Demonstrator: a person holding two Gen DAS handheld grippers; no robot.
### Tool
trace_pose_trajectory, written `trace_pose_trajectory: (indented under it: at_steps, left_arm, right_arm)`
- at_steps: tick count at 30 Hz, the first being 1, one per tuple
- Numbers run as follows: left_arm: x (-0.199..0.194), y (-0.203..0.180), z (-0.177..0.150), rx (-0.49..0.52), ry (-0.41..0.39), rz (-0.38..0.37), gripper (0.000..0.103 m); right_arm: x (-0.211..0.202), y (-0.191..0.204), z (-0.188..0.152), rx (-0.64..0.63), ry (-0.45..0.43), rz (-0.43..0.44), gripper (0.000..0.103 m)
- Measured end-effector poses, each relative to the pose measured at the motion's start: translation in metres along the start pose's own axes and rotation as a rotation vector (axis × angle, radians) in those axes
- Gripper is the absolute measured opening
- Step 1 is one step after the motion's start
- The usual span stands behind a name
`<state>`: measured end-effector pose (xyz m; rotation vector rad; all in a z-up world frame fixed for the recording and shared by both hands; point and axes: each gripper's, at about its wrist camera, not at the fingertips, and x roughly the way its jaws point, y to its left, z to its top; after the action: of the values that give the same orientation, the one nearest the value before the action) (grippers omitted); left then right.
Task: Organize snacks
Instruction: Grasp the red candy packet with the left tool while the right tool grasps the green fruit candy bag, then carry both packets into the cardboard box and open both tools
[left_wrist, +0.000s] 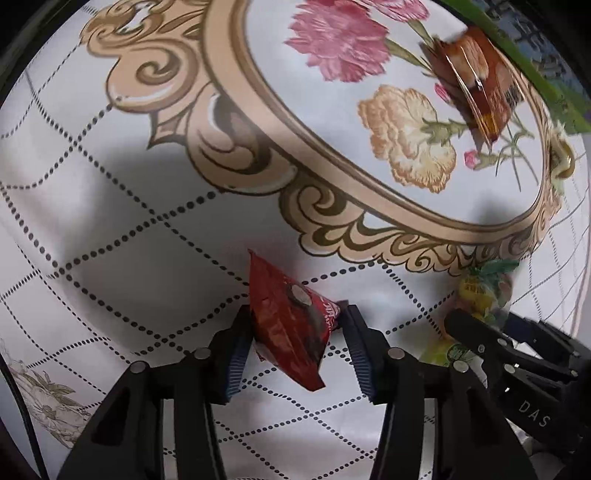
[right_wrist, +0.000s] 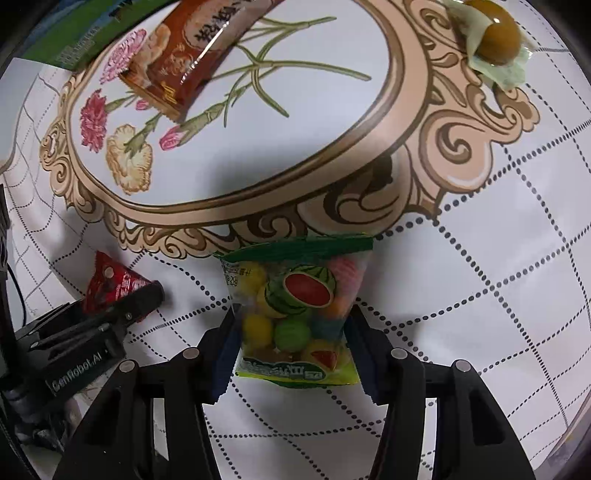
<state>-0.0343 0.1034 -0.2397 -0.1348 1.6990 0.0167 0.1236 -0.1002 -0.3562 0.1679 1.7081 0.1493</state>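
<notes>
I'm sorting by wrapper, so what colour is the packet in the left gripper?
Red packet, with dark markings; clearest in the left wrist view.

Your left gripper (left_wrist: 295, 332) points down, pinching a red packet (left_wrist: 291, 325); your right gripper (right_wrist: 291, 332) clamps a candy bag (right_wrist: 295, 310).

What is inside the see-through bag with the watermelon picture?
Round candies, yellow, green, pink and orange, show through the candy bag, which sits between the right gripper fingers. The watermelon picture and the label strip at its near end hide the rest.
</notes>
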Motion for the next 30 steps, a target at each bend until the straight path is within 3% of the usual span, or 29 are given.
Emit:
trace_pose_trajectory:
  at_steps: [1, 2, 7, 11, 16, 21, 24, 27, 30]
  left_arm:
    - [0.001, -0.003, -0.001, 0.004, -0.005, 0.007, 0.046]
    - [0.0, -0.006, -0.003, 0.013, -0.014, 0.021, 0.04]
    - [-0.018, -0.021, -0.014, 0.029, -0.07, 0.029, 0.037]
    - [-0.049, -0.029, -0.015, 0.024, -0.112, -0.029, 0.037]
    - [-0.119, -0.053, -0.006, 0.051, -0.22, -0.133, 0.037]
    - [-0.192, -0.073, 0.035, 0.116, -0.329, -0.216, 0.037]
    - [-0.225, -0.081, 0.077, 0.15, -0.379, -0.223, 0.037]
    - [-0.251, -0.084, 0.117, 0.153, -0.401, -0.208, 0.037]
    - [-0.251, -0.093, 0.162, 0.144, -0.397, -0.193, 0.037]
  right_arm:
    - [0.001, 0.002, 0.0, -0.009, -0.006, -0.008, 0.057]
    - [0.001, 0.003, -0.002, -0.016, -0.013, -0.011, 0.057]
    - [-0.013, 0.002, -0.009, -0.041, -0.051, 0.03, 0.053]
    - [-0.047, 0.003, -0.013, -0.051, -0.107, 0.091, 0.053]
    - [-0.113, -0.001, -0.007, -0.062, -0.208, 0.173, 0.053]
    - [-0.197, -0.013, 0.022, -0.076, -0.344, 0.214, 0.053]
    - [-0.239, -0.016, 0.058, -0.09, -0.405, 0.209, 0.053]
    - [-0.265, -0.018, 0.093, -0.099, -0.438, 0.17, 0.053]
    - [-0.274, -0.022, 0.134, -0.092, -0.44, 0.129, 0.053]
